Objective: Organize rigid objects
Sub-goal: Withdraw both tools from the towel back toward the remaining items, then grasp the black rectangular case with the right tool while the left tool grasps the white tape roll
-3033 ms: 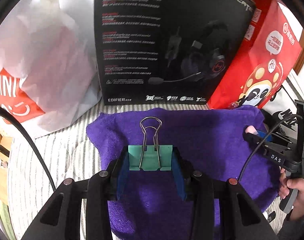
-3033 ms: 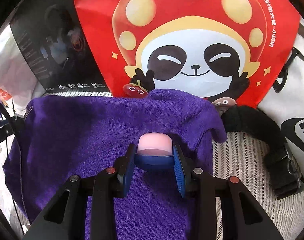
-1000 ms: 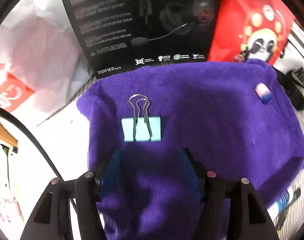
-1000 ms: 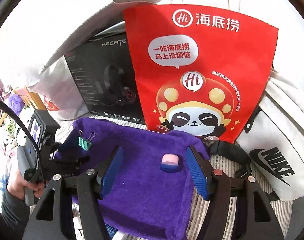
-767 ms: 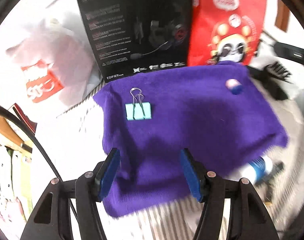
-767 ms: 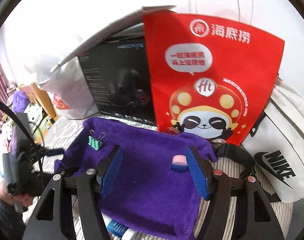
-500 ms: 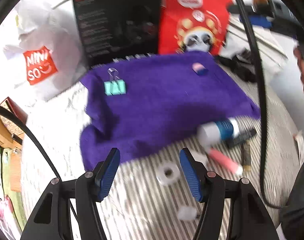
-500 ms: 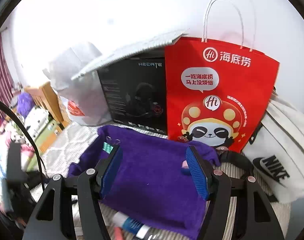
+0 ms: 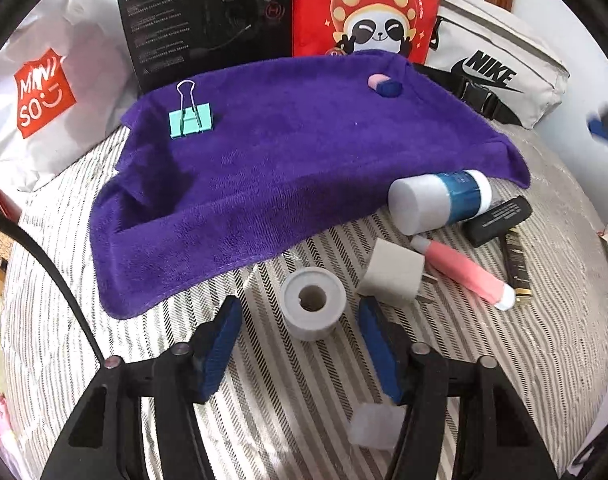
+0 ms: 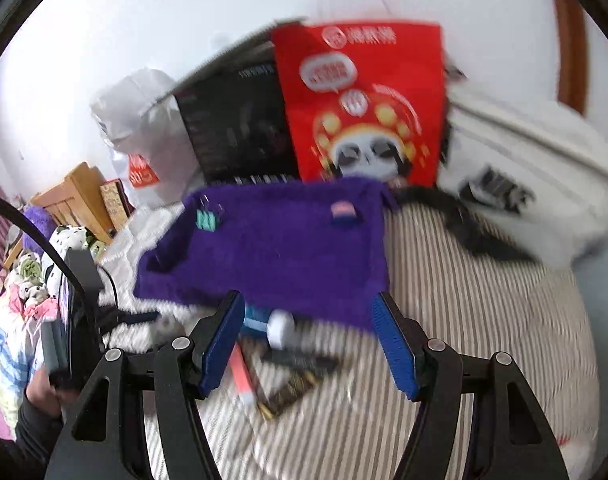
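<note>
A green binder clip (image 9: 190, 120) and a pink-and-blue eraser (image 9: 383, 84) lie apart on the purple towel (image 9: 296, 168). In front of the towel, on the striped bedding, a white tape roll (image 9: 312, 304) stands between the blue pads of my left gripper (image 9: 300, 308). The jaws are closing, with a gap on both sides of the roll. My right gripper (image 10: 307, 304) is open and empty, hanging back over the towel's (image 10: 284, 248) near edge in a blurred view. The clip (image 10: 208, 220) and eraser (image 10: 343, 212) show there too.
Near the roll lie a white charger plug (image 9: 391, 276), a blue-and-white bottle (image 9: 439, 200), a pink tube (image 9: 463, 272), a black case (image 9: 497, 220) and a small clear cube (image 9: 375, 426). A black box (image 9: 208, 12), a red bag (image 9: 367, 8) and a white pouch (image 9: 499, 64) stand behind.
Both grippers let go of the clip and the eraser, which now lie on the towel, and drew back. The left gripper came over the white roll and its jaws have narrowed.
</note>
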